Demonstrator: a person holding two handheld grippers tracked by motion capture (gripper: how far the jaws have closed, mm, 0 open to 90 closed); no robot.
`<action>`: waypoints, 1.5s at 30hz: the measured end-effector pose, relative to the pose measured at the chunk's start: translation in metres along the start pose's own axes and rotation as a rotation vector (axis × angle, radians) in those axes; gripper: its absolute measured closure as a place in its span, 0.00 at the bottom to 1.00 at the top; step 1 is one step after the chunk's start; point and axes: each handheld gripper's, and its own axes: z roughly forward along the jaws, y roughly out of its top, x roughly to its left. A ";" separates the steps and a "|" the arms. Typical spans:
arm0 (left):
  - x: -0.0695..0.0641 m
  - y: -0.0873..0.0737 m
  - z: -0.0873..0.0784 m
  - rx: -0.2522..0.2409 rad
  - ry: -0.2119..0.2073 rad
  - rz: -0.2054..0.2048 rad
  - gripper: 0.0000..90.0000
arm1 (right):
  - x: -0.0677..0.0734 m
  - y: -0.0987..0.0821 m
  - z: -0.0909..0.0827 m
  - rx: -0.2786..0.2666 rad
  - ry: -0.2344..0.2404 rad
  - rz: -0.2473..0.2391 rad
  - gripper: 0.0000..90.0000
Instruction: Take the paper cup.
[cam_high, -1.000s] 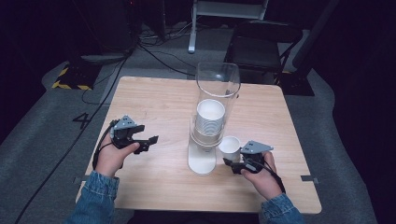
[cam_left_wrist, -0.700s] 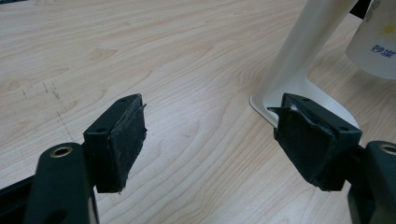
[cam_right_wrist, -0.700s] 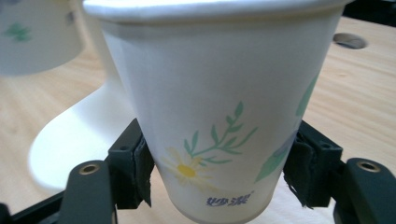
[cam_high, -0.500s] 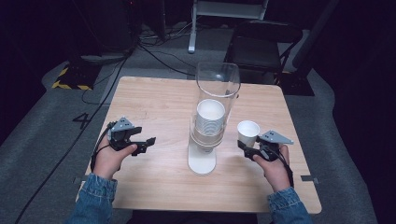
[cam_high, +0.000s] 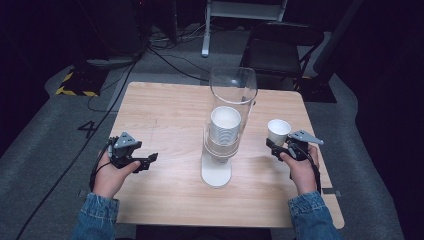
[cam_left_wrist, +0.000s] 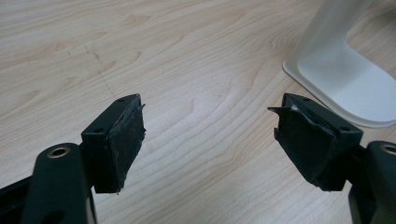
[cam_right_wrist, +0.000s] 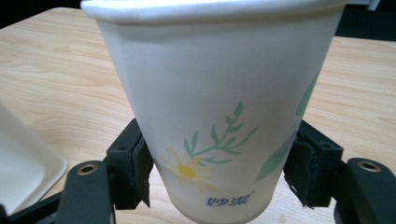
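Right gripper view: your right gripper (cam_right_wrist: 219, 182) is clamped on the white paper cup with the daisy print (cam_right_wrist: 219, 112), upright. Since a second ago you've carried it off the white dispenser base (cam_high: 216, 172) to the right, so extraction looks done. You're nearing the wooden table's right edge (cam_high: 320, 150); open room lies behind. Left gripper (cam_high: 145, 160) is wide open, empty, well clear.

This looks like a recording lab or studio: a small light wooden desk (cam_high: 165, 115) stands alone on grey carpet (cam_high: 60, 140), with black cables (cam_high: 165, 55), yellow-black hazard tape (cam_high: 75, 85) and a black folding chair (cam_high: 280, 50) behind the desk in darkness.
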 end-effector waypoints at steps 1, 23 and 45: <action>0.001 -0.001 -0.001 0.004 0.002 0.003 0.26 | -0.002 0.000 0.001 0.008 -0.007 0.013 0.37; 0.002 -0.017 -0.012 0.020 0.012 -0.023 0.27 | -0.014 -0.010 0.039 0.142 -0.022 0.004 0.36; 0.001 -0.014 -0.008 0.029 -0.003 -0.011 0.27 | -0.012 -0.021 0.043 0.237 -0.002 -0.005 0.35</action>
